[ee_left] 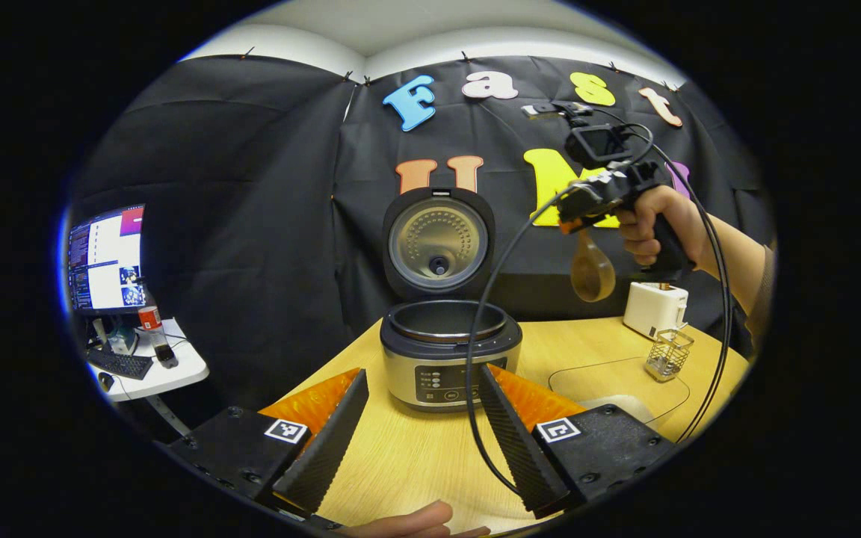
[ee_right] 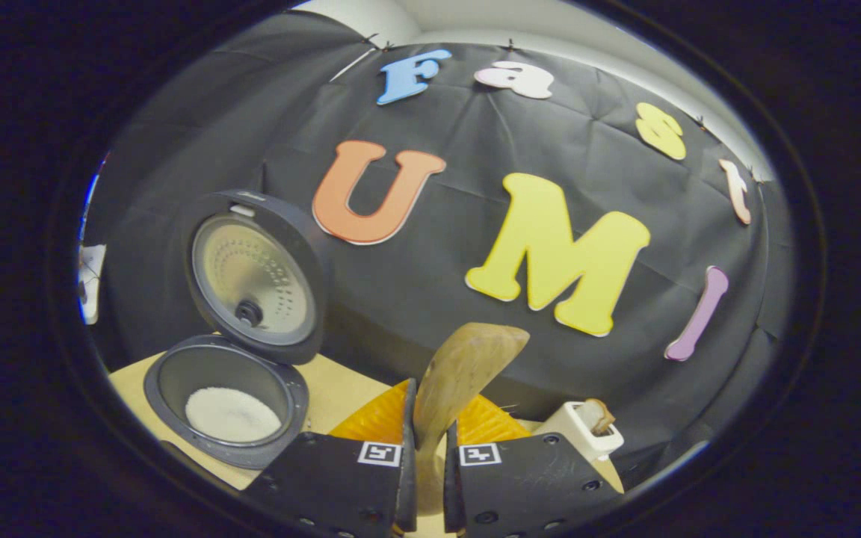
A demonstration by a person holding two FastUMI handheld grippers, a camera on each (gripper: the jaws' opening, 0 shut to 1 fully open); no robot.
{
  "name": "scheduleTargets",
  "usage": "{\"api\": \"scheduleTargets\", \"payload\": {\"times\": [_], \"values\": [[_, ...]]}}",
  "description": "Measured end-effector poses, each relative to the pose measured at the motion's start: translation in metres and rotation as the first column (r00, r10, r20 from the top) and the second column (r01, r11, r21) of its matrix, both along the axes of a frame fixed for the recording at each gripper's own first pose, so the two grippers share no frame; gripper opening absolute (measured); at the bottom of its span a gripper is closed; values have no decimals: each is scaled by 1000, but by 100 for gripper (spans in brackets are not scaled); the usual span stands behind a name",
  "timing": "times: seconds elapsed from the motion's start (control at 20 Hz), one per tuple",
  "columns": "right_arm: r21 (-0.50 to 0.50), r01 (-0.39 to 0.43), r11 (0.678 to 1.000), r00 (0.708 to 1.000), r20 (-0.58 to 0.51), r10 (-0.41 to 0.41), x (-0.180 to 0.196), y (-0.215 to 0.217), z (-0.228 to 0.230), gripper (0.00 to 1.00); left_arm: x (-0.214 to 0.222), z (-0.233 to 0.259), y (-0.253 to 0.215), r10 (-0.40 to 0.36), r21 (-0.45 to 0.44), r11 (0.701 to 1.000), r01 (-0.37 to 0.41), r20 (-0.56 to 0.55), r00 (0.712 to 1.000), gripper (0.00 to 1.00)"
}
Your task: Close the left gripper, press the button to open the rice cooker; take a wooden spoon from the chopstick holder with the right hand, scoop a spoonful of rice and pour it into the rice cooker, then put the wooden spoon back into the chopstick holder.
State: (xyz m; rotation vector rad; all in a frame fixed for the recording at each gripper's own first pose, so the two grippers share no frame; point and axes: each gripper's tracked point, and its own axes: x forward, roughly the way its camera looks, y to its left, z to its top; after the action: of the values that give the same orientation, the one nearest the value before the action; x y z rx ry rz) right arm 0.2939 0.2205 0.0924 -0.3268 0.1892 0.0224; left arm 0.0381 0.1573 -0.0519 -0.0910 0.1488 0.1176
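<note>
The rice cooker (ee_left: pixel 449 359) stands on the wooden table with its lid (ee_left: pixel 438 243) raised upright. My left gripper (ee_left: pixel 419 426) is open just in front of it, nothing between its fingers. To the upper right, a hand holds my right gripper (ee_left: pixel 576 217) in the air, shut on the wooden spoon (ee_left: pixel 593 275), whose bowl hangs down. In the right gripper view the spoon (ee_right: pixel 464 366) stands up between the fingers of my right gripper (ee_right: pixel 429 448). White rice (ee_right: pixel 232 415) lies in the cooker pot (ee_right: pixel 176 373) at lower left. The white chopstick holder (ee_right: pixel 578 433) sits at lower right.
The chopstick holder (ee_left: pixel 655 308) and a small wire basket (ee_left: pixel 668 353) stand at the table's right, beside a clear shallow dish (ee_left: pixel 617 381). A black cable (ee_left: pixel 475 351) hangs across the cooker's front. A side table (ee_left: pixel 176 366) with a monitor (ee_left: pixel 105 258) is at left.
</note>
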Motion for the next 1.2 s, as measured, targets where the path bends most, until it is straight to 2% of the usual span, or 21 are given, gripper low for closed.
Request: {"api": "scheduleTargets", "payload": {"times": [0.15,0.35,0.6,0.75,0.9,1.0,1.15,1.2], "values": [[11,68,998,998,10,-68,-13,-63,1,14,-3,11,-11,-11,-19,1000,12,27,1000,95],[52,146,988,989,-3,-146,-22,-140,-10,14,-7,20,-22,-17,14,1000,16,40,999,95],[85,240,967,969,-72,-235,-23,-218,-51,17,-7,26,-44,-49,-6,999,49,50,998,95],[92,258,962,963,-103,-249,-15,-240,-78,15,-7,31,-50,-56,25,998,54,64,996,95],[116,252,961,960,-155,-233,-10,-251,-110,15,-7,31,-57,-69,16,998,68,67,995,95],[158,231,960,962,-184,-201,-2,-249,-122,18,-5,31,-61,-80,9,997,79,69,994,95],[229,197,953,965,-215,-148,-1,-245,-131,15,-3,28,-62,-80,19,997,79,61,995,95],[247,186,951,967,-219,-132,-1,-244,-134,18,-3,26,-61,-77,18,997,76,56,995,95]]}}
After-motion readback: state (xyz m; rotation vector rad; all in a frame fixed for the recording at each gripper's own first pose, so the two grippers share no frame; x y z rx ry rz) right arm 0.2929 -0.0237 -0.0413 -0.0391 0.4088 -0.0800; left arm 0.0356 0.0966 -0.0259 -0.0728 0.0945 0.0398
